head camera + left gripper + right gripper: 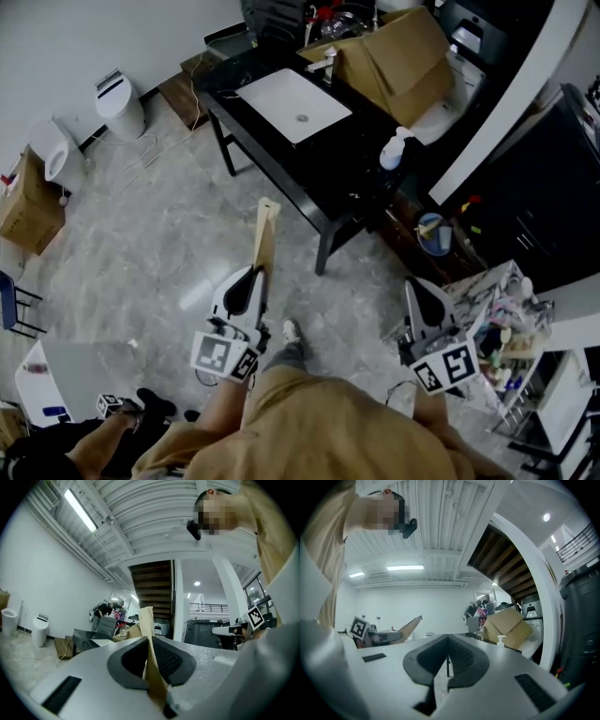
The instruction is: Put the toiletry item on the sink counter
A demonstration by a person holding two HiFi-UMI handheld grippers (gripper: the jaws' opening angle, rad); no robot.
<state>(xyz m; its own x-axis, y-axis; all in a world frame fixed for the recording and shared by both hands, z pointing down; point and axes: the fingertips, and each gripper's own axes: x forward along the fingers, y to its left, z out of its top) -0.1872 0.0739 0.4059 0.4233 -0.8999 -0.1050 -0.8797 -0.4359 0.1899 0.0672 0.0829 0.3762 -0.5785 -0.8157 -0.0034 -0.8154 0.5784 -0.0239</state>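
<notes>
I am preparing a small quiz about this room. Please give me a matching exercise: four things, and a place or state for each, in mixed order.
1 tan flat pack
2 white pump bottle
3 cardboard box
4 white basin

a sunk in the black counter
b clamped by the left gripper
c flaps open
d standing at the counter's right edge

Pairs: 1-b, 2-d, 3-c, 4-a

Bright, even light comes from ceiling strip lights (80, 509) above the left hand-held gripper (150, 644). Both gripper views bow heavily toward dark corners; the head view looks soft.
</notes>
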